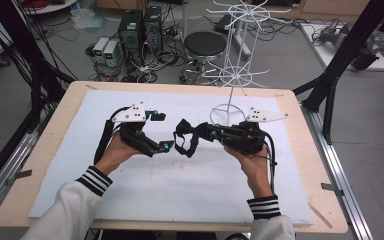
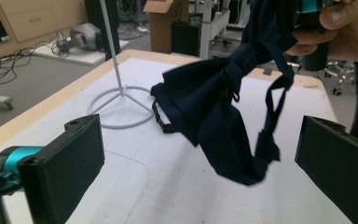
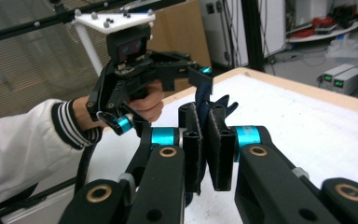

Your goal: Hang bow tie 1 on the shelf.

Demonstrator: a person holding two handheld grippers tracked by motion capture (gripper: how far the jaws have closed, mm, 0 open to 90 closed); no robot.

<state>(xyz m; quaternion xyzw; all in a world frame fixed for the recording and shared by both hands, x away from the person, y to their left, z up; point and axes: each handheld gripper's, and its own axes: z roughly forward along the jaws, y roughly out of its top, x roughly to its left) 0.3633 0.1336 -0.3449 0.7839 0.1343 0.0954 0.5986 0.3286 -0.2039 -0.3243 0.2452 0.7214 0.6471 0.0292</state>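
Observation:
A dark navy cloth bow tie (image 1: 186,137) with a thin strap hangs above the white mat, between the two grippers. My right gripper (image 1: 211,132) is shut on its upper end. In the right gripper view the pads (image 3: 219,144) press together on the navy cloth (image 3: 204,100). My left gripper (image 1: 164,131) is open, with its jaws wide apart. In the left gripper view the bow tie (image 2: 209,102) dangles ahead of the left gripper (image 2: 204,149), free of both black pads (image 2: 70,163). The strap loop (image 2: 275,107) hangs at its right.
A white wire display stand (image 1: 228,75) rises from a ring base (image 2: 121,100) at the back of the mat (image 1: 170,190), just behind the right gripper. The mat lies on a wooden table (image 1: 70,105). Computers, a stool and cables sit on the floor beyond.

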